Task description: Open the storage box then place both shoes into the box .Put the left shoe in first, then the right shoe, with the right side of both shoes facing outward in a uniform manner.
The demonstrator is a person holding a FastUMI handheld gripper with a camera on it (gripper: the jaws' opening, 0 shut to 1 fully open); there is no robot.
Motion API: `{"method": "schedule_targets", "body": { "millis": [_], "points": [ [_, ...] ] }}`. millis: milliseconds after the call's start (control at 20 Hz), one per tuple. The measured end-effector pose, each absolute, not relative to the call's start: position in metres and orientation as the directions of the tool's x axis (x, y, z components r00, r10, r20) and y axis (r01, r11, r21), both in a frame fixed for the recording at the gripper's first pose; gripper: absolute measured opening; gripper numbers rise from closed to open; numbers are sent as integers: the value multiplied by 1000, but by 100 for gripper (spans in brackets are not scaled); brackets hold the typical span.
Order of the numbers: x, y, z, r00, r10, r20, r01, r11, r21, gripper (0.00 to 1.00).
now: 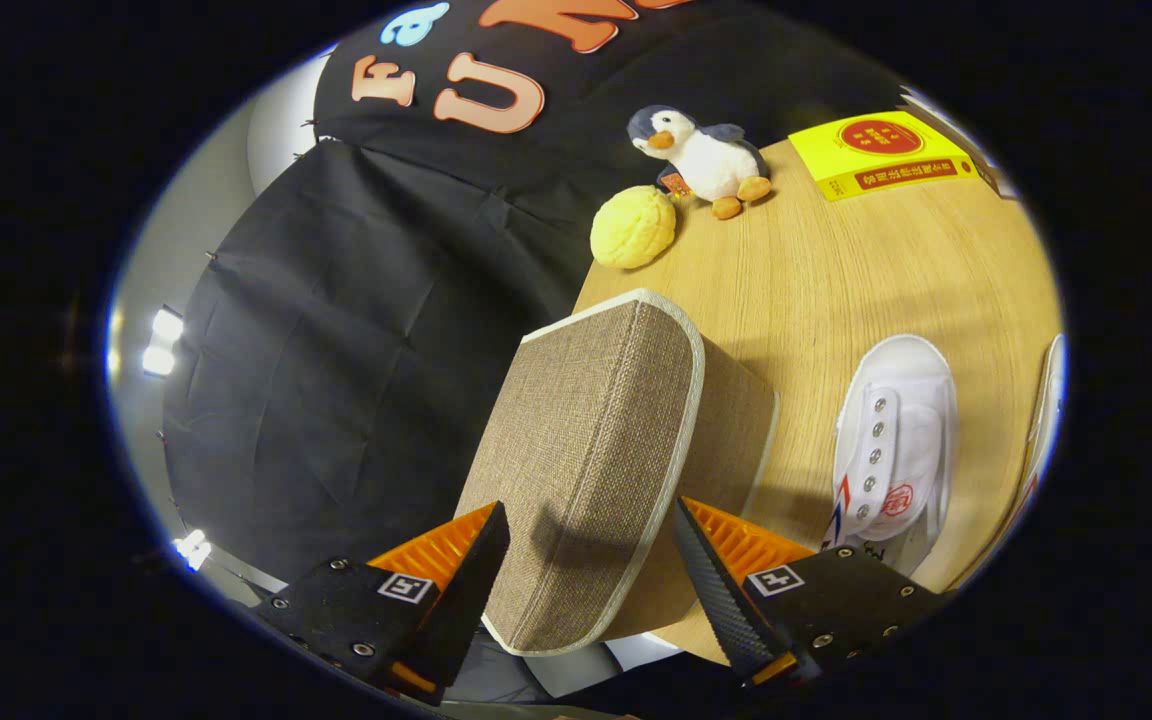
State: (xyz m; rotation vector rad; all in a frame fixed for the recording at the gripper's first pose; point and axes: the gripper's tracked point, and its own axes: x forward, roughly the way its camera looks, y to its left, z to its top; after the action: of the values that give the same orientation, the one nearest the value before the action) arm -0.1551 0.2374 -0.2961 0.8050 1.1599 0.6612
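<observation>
Both fingers of the hand-held gripper (pixel 591 560) stand wide apart on either side of the storage box (pixel 596 450), a brown woven fabric box with pale piping, neither finger clearly pressing on it. It sits at the near edge of the wooden table (pixel 816 270), with 1 white shoe (pixel 891 440) just beside it and the edge of another white shoe (pixel 1044 420) past that. Beyond them lie a yellow bun-shaped toy (pixel 633 228), a plush penguin (pixel 704 158) and a yellow carton (pixel 881 153).

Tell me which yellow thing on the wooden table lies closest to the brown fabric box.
The round yellow bun-shaped toy, just beyond the brown fabric box; the flat yellow carton sits farther back.
</observation>
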Motion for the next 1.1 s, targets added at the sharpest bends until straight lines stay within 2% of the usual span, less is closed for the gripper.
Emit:
{"method": "schedule_targets", "body": {
  "millis": [300, 600, 750, 850, 1100],
  "points": [
    [-156, 247, -315, 245, 824, -511, -1, 527, 850, 98],
    [-161, 252, -297, 212, 867, -450, 48, 451, 891, 96],
    [-156, 241, -275, 234, 880, -413, 36, 417, 908, 81],
    [-150, 237, -255, 258, 891, -373, 36, 377, 926, 74],
    [-142, 250, -207, 265, 916, -299, -57, 325, 944, 67]
  ]
}}
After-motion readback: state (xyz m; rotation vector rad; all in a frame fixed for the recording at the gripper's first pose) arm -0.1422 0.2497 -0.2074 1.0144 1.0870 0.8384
